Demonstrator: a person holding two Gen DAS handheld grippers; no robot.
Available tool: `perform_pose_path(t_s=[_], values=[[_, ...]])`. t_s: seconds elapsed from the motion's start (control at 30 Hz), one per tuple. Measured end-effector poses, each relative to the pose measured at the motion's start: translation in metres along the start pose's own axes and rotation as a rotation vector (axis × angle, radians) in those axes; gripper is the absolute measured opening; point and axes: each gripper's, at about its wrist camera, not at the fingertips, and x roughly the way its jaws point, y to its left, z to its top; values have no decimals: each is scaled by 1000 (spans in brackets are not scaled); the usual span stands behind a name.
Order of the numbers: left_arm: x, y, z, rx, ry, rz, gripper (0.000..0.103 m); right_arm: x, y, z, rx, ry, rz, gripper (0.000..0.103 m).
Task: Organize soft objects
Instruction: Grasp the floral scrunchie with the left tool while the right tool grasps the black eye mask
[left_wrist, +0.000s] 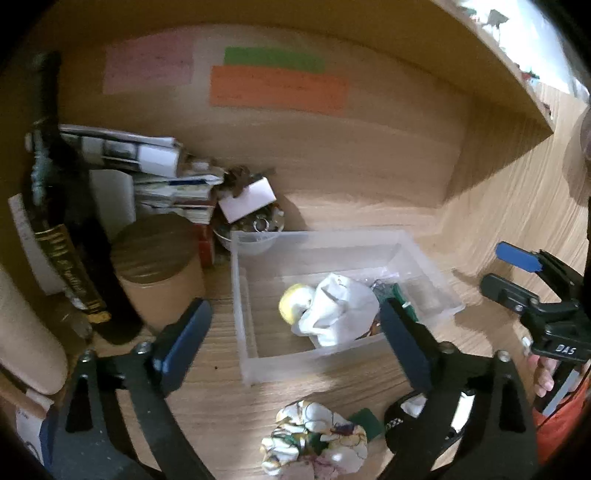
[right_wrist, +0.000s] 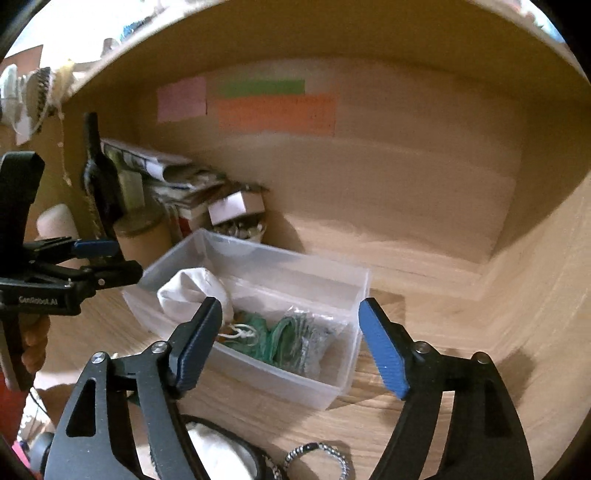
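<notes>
Clear plastic bin (left_wrist: 258, 295) is seen from the left wrist holding one white cloth (left_wrist: 332, 314) and one yellow ball (left_wrist: 293, 302); one floral bundle (left_wrist: 314, 439) is left outside on the desk. Left gripper (left_wrist: 291, 339) is spread, empty. From the right wrist, green items (right_wrist: 284, 336) are already binned; right gripper (right_wrist: 291, 343) is likewise spread wide, empty.
</notes>
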Motion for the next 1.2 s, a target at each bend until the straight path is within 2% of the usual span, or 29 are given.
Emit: perform_pose_path(t_s=[0.07, 0.23, 0.57, 0.7, 0.87, 0.97, 1.2], values=[[-6, 2, -5, -10, -3, 7, 99, -8, -1, -2, 2, -17, -1, 83], [-11, 3, -24, -26, 27, 5, 99, -23, -5, -15, 17, -21, -2, 83], [-9, 2, -76, -79, 116, -29, 99, -19, 4, -64, 67, 86, 34, 83], [-6, -7, -95, -71, 150, -33, 80, -12, 14, -85, 95, 141, 70, 83], [-3, -16, -111, -61, 179, -72, 69, -4, 28, -101, 108, 192, 117, 83], [0, -21, -116, -47, 189, -100, 68, 3, 34, -108, 119, 224, 140, 83], [13, -30, -117, -4, 212, -99, 63, 14, 48, -117, 89, 272, 149, 85]])
